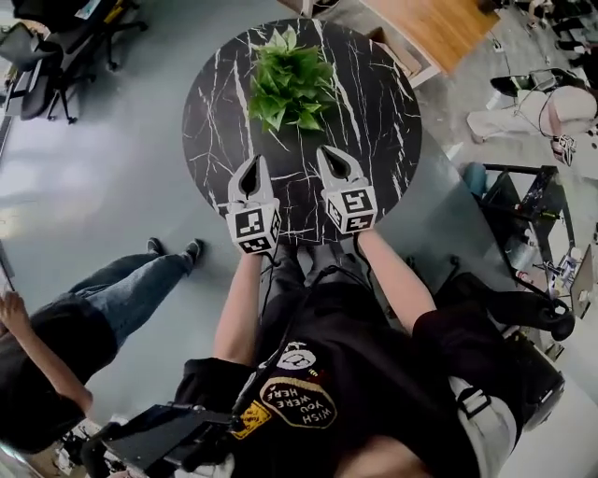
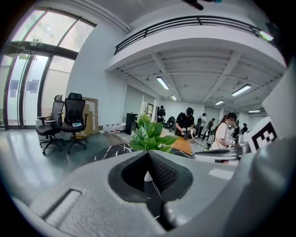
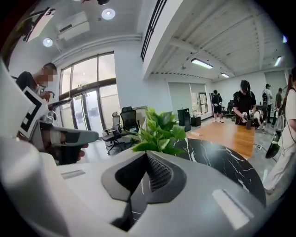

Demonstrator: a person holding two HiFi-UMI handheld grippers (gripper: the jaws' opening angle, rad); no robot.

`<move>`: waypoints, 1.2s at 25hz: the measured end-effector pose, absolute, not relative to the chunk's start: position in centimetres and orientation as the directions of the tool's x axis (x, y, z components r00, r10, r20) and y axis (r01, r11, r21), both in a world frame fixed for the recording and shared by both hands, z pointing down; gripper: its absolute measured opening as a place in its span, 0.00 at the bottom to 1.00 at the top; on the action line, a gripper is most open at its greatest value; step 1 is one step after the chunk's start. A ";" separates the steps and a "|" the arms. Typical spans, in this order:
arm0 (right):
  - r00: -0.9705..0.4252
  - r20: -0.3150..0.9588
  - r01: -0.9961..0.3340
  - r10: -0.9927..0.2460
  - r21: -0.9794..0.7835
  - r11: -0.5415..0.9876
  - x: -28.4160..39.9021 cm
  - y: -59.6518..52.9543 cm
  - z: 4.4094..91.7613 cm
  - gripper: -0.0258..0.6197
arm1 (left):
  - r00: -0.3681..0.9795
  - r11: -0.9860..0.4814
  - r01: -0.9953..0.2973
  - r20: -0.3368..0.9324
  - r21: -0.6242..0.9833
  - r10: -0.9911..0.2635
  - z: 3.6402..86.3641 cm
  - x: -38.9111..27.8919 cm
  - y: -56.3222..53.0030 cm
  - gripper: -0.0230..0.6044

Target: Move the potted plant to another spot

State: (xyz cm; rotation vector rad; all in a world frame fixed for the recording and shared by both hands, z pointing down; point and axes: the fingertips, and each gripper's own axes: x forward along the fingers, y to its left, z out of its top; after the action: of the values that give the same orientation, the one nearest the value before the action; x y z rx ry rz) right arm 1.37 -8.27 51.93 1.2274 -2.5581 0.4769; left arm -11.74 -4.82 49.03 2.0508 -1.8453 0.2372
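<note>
The potted plant (image 1: 290, 82), a bushy clump of green leaves, stands on the far half of a round black marble table (image 1: 215, 112). Both grippers hover over the near half, side by side, pointing at the plant with a gap between them and it. My left gripper (image 1: 252, 166) is shut with nothing in it, and so is my right gripper (image 1: 334, 154). In the left gripper view the plant (image 2: 148, 134) rises just beyond the closed jaws of the left gripper (image 2: 148, 155). In the right gripper view the plant (image 3: 159, 132) stands ahead of the shut right gripper (image 3: 147, 155).
A person in jeans (image 1: 56, 345) stands left of the table. Office chairs (image 1: 47, 65) sit at the far left, a wooden platform (image 1: 439, 28) at the far right, and dark equipment (image 1: 533, 233) to the right. Several people (image 2: 203, 127) stand in the room's background.
</note>
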 end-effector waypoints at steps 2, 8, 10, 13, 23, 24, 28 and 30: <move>-0.609 0.358 -0.789 -0.708 -0.177 0.589 1.0 -7.4 49.2 0.04 | 0.137 -0.087 -0.984 0.350 0.155 -0.927 46.5 -11.2 -4.3 0.04; -0.586 0.321 -0.808 -0.744 -0.161 0.567 -0.5 -5.5 42.4 0.04 | 0.200 -0.169 -0.977 0.282 0.130 -0.938 40.0 -10.2 -3.2 0.04; -0.577 0.307 -0.814 -0.757 -0.143 0.563 -1.1 -4.8 40.6 0.04 | 0.224 -0.195 -0.972 0.269 0.129 -0.937 38.7 -10.0 -2.5 0.04; -0.577 0.283 -0.814 -0.766 -0.131 0.565 -1.6 -4.0 38.2 0.04 | 0.243 -0.218 -0.968 0.258 0.121 -0.935 37.1 -9.5 -1.7 0.04; -0.582 0.250 -0.812 -0.774 -0.127 0.570 0.4 -2.7 35.0 0.04 | 0.257 -0.247 -0.966 0.197 0.074 -0.946 33.5 -6.4 -0.7 0.04; -0.582 0.252 -0.812 -0.773 -0.126 0.570 0.5 -2.5 34.9 0.04 | 0.254 -0.244 -0.967 0.195 0.074 -0.947 33.3 -6.4 -0.7 0.04; -0.588 0.247 -0.808 -0.770 -0.129 0.575 0.8 -1.9 34.5 0.04 | 0.245 -0.237 -0.969 0.192 0.064 -0.950 32.7 -6.2 -0.3 0.04; -0.589 0.248 -0.807 -0.769 -0.132 0.576 1.0 -1.6 34.4 0.04 | 0.244 -0.236 -0.970 0.197 0.062 -0.950 32.7 -6.1 -0.1 0.04</move>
State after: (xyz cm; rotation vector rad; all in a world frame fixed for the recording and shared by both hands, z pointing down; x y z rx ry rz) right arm 1.01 -1.60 34.36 1.3320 -2.6406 0.3457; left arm -6.06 -0.06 32.74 2.3372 -1.8247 0.1746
